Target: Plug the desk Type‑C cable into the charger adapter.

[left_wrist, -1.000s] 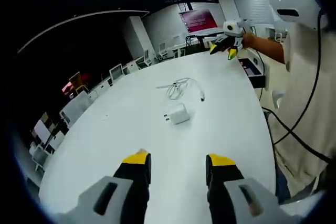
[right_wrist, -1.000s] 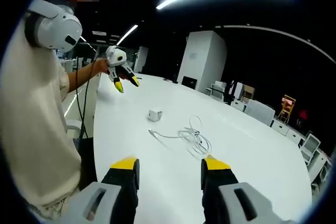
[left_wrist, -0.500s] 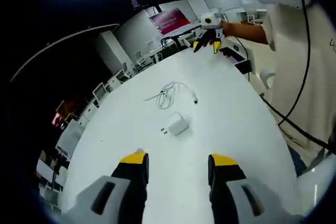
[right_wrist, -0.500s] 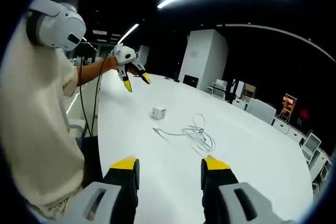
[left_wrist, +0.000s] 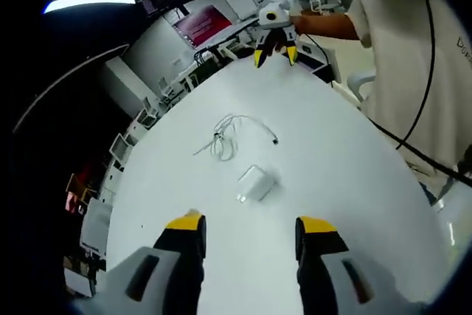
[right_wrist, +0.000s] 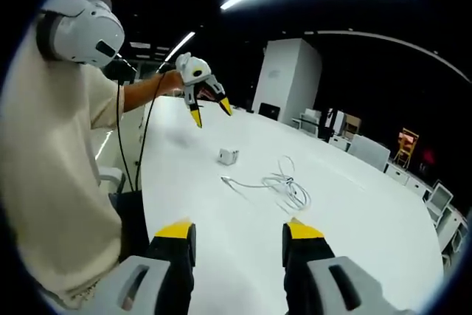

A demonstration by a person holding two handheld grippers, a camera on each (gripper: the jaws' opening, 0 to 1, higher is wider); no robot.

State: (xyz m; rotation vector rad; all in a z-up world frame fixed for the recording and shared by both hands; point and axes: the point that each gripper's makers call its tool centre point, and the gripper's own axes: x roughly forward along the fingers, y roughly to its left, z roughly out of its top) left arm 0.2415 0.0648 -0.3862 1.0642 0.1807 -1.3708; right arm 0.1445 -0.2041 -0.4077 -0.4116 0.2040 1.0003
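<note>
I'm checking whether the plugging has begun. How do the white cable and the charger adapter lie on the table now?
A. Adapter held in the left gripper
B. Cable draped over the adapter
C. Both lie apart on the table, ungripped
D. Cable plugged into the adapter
C: the charger adapter lies apart from the coiled cable on the table, and both the left gripper and the right gripper are open and empty.

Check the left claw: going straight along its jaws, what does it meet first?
Probably the small white square charger adapter, lying on the white table just ahead of the open left claw. The coiled white cable lies beyond it. Depth is uncertain; the claw may pass above.
</note>
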